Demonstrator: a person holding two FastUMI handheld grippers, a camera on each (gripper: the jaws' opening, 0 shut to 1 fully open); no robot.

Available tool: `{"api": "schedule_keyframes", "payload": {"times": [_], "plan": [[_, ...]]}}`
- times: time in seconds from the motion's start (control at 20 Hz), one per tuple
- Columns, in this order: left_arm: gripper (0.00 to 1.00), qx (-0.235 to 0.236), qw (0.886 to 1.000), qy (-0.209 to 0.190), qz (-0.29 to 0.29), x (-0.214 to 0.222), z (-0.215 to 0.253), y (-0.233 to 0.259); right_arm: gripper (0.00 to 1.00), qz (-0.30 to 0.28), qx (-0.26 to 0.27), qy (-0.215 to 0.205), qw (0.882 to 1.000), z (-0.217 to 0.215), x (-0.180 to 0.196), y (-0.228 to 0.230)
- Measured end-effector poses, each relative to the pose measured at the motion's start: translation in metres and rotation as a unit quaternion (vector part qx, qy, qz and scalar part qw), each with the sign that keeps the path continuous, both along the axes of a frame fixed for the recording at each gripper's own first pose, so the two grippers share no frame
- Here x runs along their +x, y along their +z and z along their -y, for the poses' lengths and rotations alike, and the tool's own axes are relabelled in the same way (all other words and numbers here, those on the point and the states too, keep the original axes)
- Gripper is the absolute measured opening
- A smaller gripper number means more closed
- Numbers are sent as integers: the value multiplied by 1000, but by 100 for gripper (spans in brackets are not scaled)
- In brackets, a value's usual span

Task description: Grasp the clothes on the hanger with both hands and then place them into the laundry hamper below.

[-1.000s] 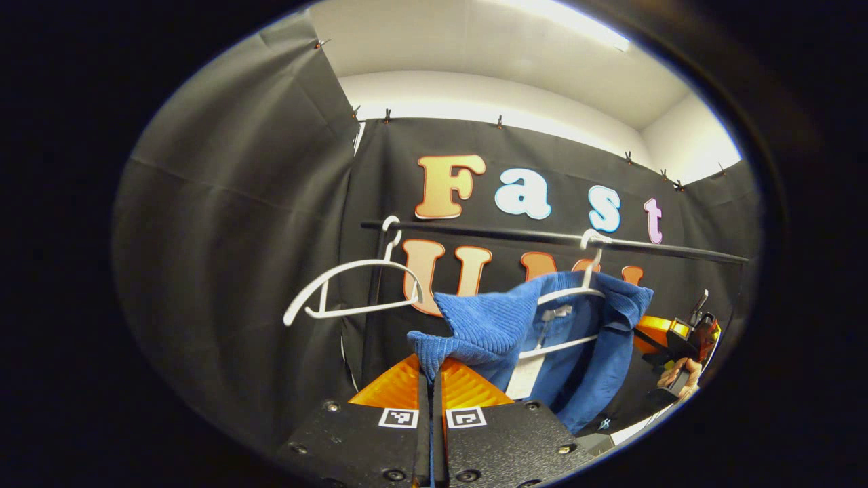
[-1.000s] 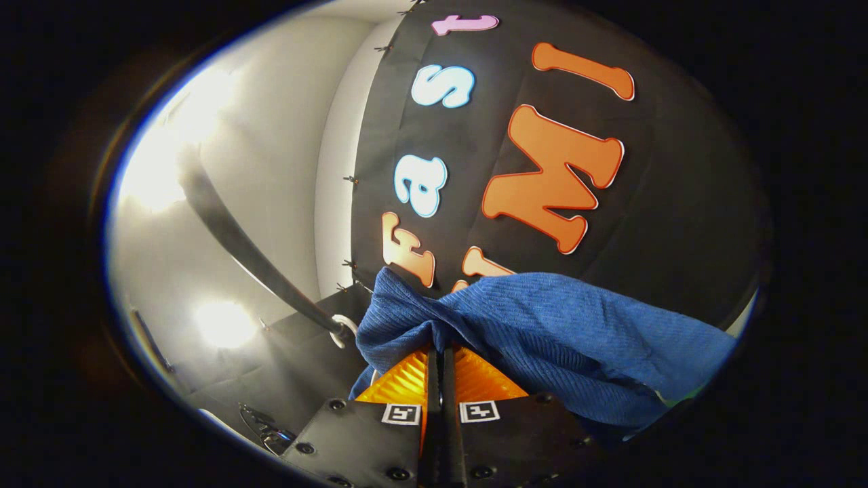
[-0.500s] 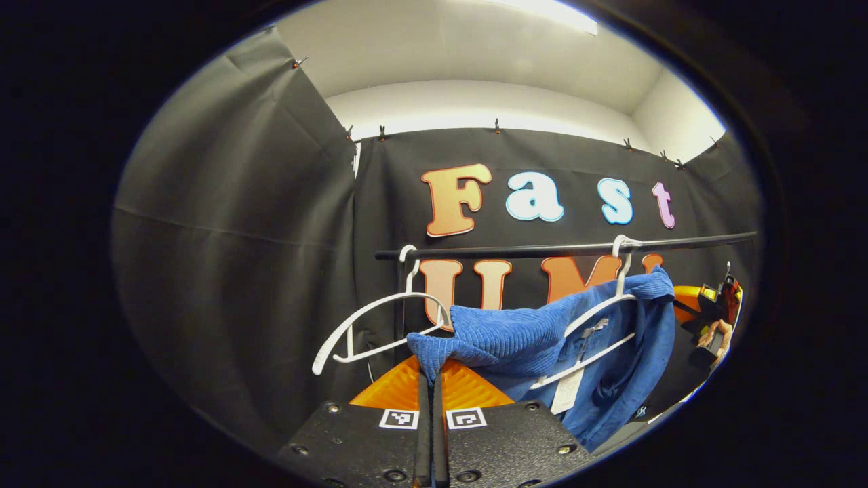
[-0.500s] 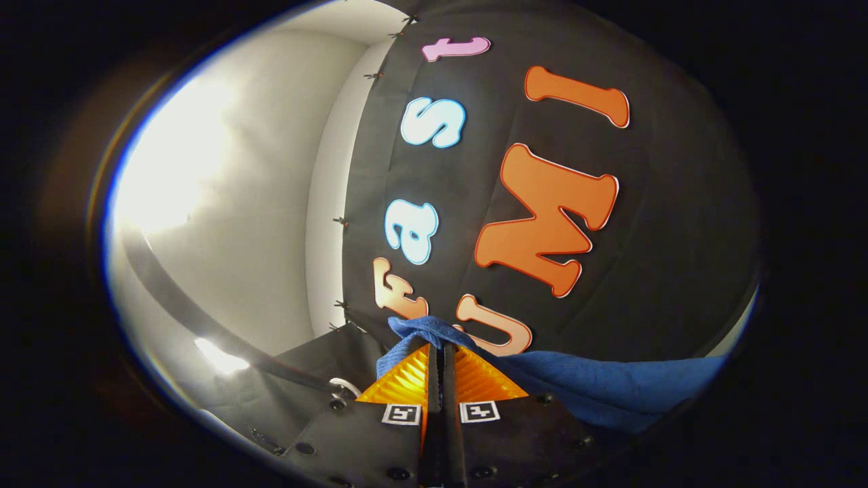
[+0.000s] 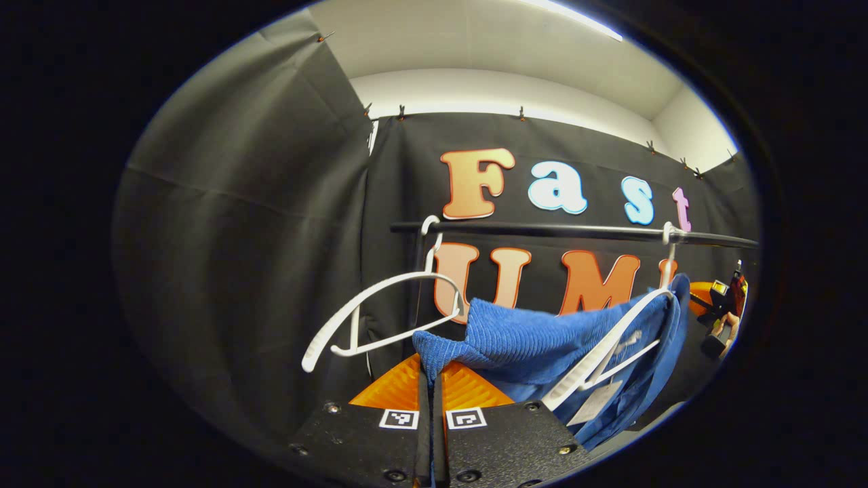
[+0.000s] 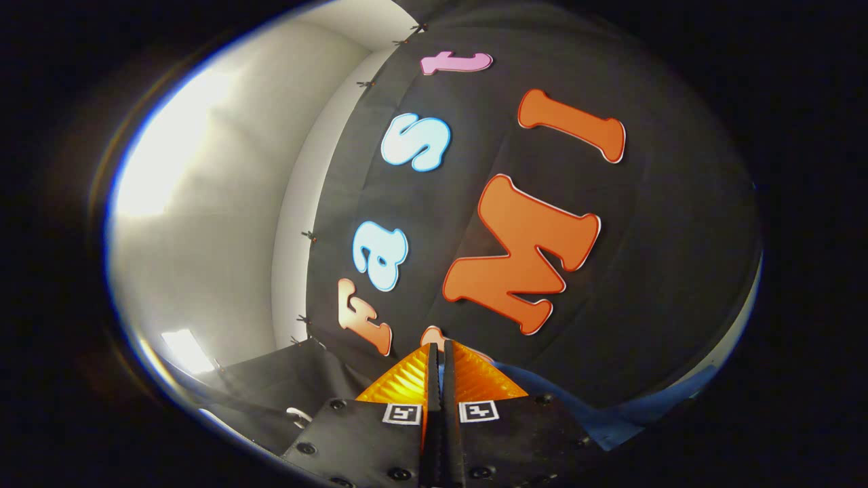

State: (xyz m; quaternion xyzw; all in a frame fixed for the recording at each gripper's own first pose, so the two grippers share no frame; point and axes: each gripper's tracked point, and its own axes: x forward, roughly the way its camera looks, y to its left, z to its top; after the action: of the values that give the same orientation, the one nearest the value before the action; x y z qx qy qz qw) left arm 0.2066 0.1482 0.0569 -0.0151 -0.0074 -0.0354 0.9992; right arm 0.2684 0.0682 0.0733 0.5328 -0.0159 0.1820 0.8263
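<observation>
A blue knitted garment (image 5: 542,342) stretches from my left gripper (image 5: 428,360), which is shut on a bunched corner of it, over to a white hanger (image 5: 614,346) on the black rail (image 5: 576,230). The hanger is tilted and the garment drapes loosely over its right end. At that far right edge a hand holds my right gripper (image 5: 712,301) against the garment's other end. In the right gripper view my right gripper (image 6: 437,349) points up at the wall with its fingers shut. Blue cloth (image 6: 603,420) trails out from under them to the lower right.
An empty white hanger (image 5: 380,308) hangs at the left end of the rail, close above my left gripper. Black cloth walls enclose the back and left. A white ceiling with a light strip (image 5: 576,17) lies above.
The garment has been pulled further off its hanger, which has swung right and tilted. My right gripper has tipped upward; the cloth that covered its tips now shows only below them.
</observation>
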Motion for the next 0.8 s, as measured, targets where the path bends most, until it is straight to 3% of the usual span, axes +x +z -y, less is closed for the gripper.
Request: {"api": "schedule_keyframes", "payload": {"times": [0.05, 0.15, 0.3, 0.35, 0.5, 0.6, 0.7, 0.8], "plan": [[2, -20, 1000, -9, -6, 2, 3, -5, 7, -1, -11, -5, 1000, 1, 1, -2], [2, -33, 999, -30, 1, 3, 14, -2, 7, 9, -48, 31, 998, -18, -18, -16], [3, -8, 999, -47, 25, 4, 23, 9, 7, -3, -142, 48, 989, -45, -45, -66], [1, 1, 999, -48, 27, 6, 24, 10, 12, -17, -164, 44, 985, -48, -47, -82], [1, 14, 999, -47, 21, 13, 23, 7, 83, -20, -186, 39, 982, -63, -68, -100], [1, 7, 999, -48, 12, 14, 20, 3, 82, -18, -207, 29, 978, -69, -82, -112], [1, 4, 999, -48, 5, 17, 16, -2, 94, -2, -218, 31, 975, -83, -97, -111], [1, 1, 999, -53, 1, 17, 14, -6, 95, 15, -225, 43, 973, -100, -114, -109]]}}
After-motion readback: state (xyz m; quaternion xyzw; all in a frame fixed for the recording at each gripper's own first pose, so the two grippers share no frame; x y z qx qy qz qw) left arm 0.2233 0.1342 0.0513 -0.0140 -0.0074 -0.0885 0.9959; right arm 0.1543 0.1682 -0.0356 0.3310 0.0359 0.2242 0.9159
